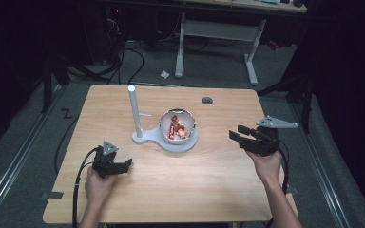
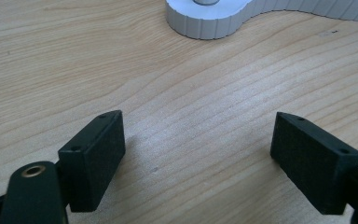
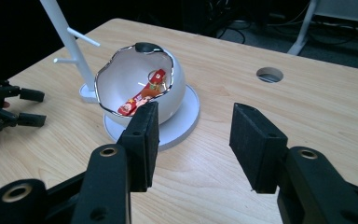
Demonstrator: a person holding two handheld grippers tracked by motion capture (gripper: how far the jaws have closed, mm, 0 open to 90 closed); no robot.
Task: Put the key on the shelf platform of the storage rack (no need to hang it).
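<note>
1. Dark room with cables on the floor; pale wooden counter (image 1: 218,180) at centre.
2. Near the middle: white bowl (image 1: 177,124) on a white stand (image 1: 140,135) with an upright post, red packets (image 3: 142,95) inside.
3. Near left: left tool (image 1: 123,165), jaws wide apart, nothing between, low over bare wood.
4. Right: right tool (image 1: 234,133), jaws apart and empty, pointed toward the bowl, well apart from it.
</note>
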